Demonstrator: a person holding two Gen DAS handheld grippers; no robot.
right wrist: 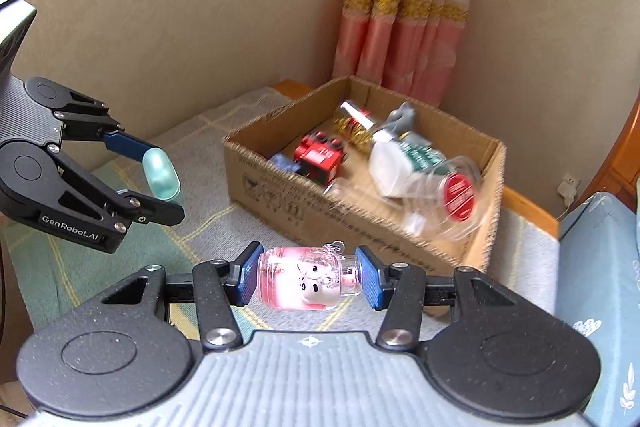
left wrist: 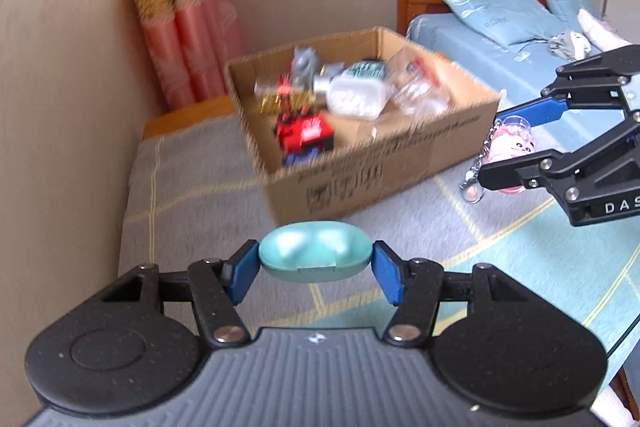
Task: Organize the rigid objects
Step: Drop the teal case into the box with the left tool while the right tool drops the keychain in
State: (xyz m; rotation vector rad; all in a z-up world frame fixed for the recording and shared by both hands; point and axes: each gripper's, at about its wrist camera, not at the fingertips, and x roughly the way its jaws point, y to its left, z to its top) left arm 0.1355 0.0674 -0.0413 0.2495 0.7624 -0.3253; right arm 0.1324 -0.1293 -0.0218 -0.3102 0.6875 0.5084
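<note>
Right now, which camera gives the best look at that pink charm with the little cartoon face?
The right wrist view: the pink charm sits close and central, gripped end to end, face and chain visible. In the left wrist view the charm is small at the right edge, partly hidden by the right gripper.

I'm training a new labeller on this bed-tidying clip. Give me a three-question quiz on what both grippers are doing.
1. True or false: the left gripper is empty.
2. What does the right gripper hold? A) red toy truck B) pink keychain bottle C) jar
3. Fill in: the cardboard box sits on the ____.

Key:
1. False; it grips a mint-green earbud case.
2. B, the pink keychain bottle.
3. Bed.
</note>
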